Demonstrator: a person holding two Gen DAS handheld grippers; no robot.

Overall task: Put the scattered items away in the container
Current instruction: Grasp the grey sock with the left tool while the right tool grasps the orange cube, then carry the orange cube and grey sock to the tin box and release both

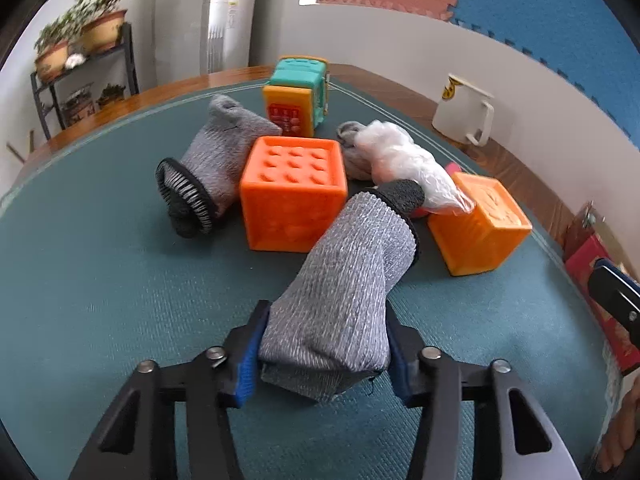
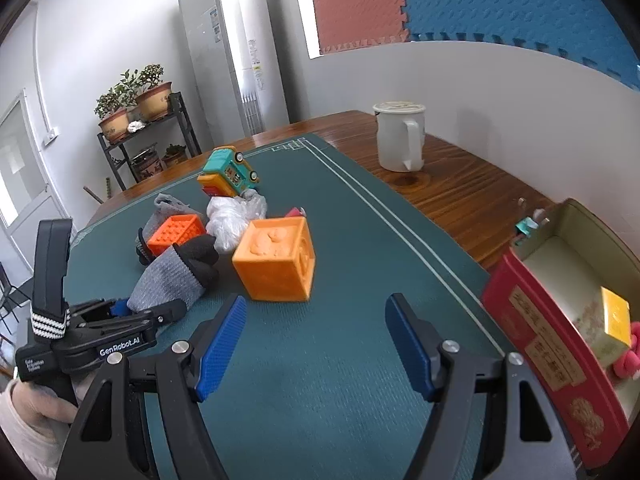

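Note:
My left gripper (image 1: 326,344) is shut on a grey sock (image 1: 348,280) with a black toe, held just above the green mat; it also shows in the right wrist view (image 2: 168,280). My right gripper (image 2: 316,344) is open and empty over the mat. Ahead lie two orange cubes (image 1: 294,192) (image 2: 276,260), a second grey sock (image 1: 208,160), a crumpled plastic bag (image 1: 404,164) and a teal and orange toy bus (image 2: 228,172). The red box (image 2: 552,356), the container, sits at the right and holds a yellow block (image 2: 614,316) and a pink item (image 2: 628,360).
A white enamel mug (image 2: 400,140) stands on the wooden table (image 2: 460,188) beyond the mat's (image 2: 320,380) right edge. A small red piece (image 2: 296,212) lies behind the near cube. A plant shelf (image 2: 140,136) and an air conditioner stand behind the table.

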